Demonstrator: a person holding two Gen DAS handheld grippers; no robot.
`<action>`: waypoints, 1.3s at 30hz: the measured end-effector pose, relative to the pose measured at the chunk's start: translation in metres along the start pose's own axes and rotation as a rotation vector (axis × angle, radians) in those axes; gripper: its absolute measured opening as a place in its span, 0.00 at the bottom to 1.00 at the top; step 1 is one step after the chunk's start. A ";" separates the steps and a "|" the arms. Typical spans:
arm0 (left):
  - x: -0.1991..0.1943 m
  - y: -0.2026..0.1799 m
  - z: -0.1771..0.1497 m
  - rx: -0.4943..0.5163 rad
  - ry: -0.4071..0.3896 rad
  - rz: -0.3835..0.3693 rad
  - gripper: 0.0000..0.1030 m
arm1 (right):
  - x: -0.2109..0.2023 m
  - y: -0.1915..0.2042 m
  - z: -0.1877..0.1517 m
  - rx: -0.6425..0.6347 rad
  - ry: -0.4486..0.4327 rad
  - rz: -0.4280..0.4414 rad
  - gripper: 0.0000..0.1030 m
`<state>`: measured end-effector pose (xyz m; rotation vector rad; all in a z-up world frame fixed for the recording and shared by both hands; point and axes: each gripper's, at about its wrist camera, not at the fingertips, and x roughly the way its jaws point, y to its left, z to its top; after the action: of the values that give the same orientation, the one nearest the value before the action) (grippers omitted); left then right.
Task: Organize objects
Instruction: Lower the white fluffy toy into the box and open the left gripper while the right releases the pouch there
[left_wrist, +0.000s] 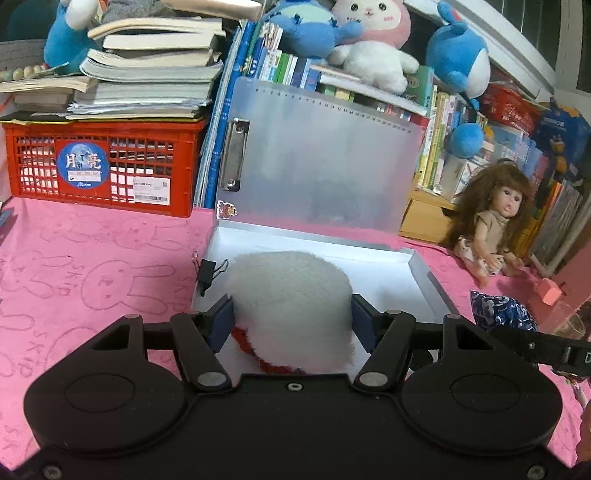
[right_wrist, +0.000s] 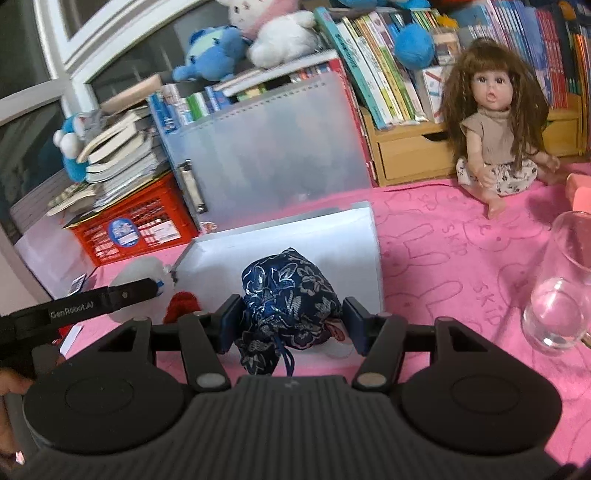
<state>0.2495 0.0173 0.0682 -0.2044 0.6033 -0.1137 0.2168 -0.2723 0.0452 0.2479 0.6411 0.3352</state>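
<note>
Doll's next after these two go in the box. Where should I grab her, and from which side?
Take the doll by the torso, coming from the front with the gripper's fingers either side of her chest. She sits upright facing out, arms and legs splayed forward, and long loose hair hangs around her head, so the narrow body looks like the firmest hold.

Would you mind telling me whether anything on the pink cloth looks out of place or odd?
Only one thing: a black binder clip sits clipped on the left rim of the open file box, where loose items are going.

"skip" on pink cloth (right_wrist: 461, 258)
</note>
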 end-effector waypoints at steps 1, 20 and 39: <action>0.005 -0.001 0.000 0.006 0.003 0.002 0.62 | 0.005 -0.002 0.002 0.002 0.006 -0.007 0.60; 0.064 -0.016 -0.010 0.106 0.050 0.045 0.34 | 0.075 -0.016 0.005 0.024 0.078 -0.104 0.60; 0.044 -0.026 -0.015 0.200 -0.007 0.028 0.65 | 0.080 -0.006 -0.002 -0.029 0.038 -0.071 0.85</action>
<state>0.2758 -0.0174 0.0379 -0.0026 0.5838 -0.1456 0.2768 -0.2471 -0.0017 0.1911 0.6806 0.2812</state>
